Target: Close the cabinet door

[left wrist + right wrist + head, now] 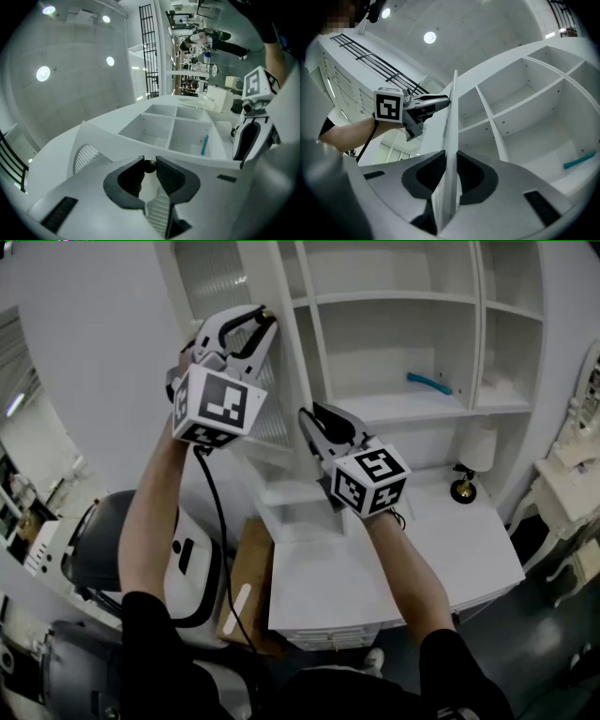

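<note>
Both the left claw and right claw were white with dark ribbed pads, each carrying a black-and-white marker cube. A black cable ran from the left one; the sleeves were black.

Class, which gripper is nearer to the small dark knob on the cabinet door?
Left. The left gripper is closed on the knob itself. The right gripper clamps the edge of the cabinet door farther along, apart from the knob.

Teal brush, perhaps, on white shelf
</note>
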A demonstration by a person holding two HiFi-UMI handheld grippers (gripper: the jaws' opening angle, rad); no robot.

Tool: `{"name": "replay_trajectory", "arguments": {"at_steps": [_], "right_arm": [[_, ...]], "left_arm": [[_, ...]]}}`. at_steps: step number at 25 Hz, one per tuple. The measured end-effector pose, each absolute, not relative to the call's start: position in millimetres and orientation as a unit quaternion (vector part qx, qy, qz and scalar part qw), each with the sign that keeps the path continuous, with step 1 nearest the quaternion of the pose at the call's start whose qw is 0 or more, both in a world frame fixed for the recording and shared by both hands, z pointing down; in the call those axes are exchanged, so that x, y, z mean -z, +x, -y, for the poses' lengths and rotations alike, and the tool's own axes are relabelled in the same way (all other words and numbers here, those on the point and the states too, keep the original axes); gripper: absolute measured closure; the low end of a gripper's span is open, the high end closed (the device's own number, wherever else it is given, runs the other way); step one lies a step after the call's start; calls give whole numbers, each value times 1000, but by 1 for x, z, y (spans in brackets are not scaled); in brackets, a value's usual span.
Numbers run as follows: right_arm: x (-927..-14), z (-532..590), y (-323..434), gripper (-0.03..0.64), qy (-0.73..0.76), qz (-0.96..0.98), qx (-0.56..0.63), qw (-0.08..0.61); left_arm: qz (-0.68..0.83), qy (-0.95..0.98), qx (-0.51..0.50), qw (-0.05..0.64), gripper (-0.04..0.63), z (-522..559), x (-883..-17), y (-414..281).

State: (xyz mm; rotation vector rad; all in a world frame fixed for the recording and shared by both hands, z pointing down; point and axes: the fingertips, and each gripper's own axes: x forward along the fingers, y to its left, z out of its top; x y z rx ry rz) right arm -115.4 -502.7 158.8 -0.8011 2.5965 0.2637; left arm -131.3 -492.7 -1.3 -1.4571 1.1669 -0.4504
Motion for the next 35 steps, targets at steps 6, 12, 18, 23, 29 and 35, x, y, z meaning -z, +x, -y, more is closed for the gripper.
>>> {"name": "replay_trajectory", "arguments": {"at_steps": [6,12,18,23,29,35], "right_arm": [[-161,529,-105,526,-266,-938,-92,205],[-160,551,-101,523,-252,-943,-94,198],[-160,568,-99,518,-243,-945,-87,200],[-160,582,-97,518,-242,-946,-89,195],[-159,601,-95,518,-249,-944,-102,191],[-160,612,-93,515,-274,-935,-132,181]], "left_arm": [[-501,-625,184,569,508,517,0,-120],[-504,-625,170,571,508,535,3,-112],[-513,-633,164,556,509,549,4,-109],[-513,-637,156,553,509,565,3,-106],[-528,-641,156,535,511,581,7,-101],[-543,-648,158,511,511,595,5,-100]]}}
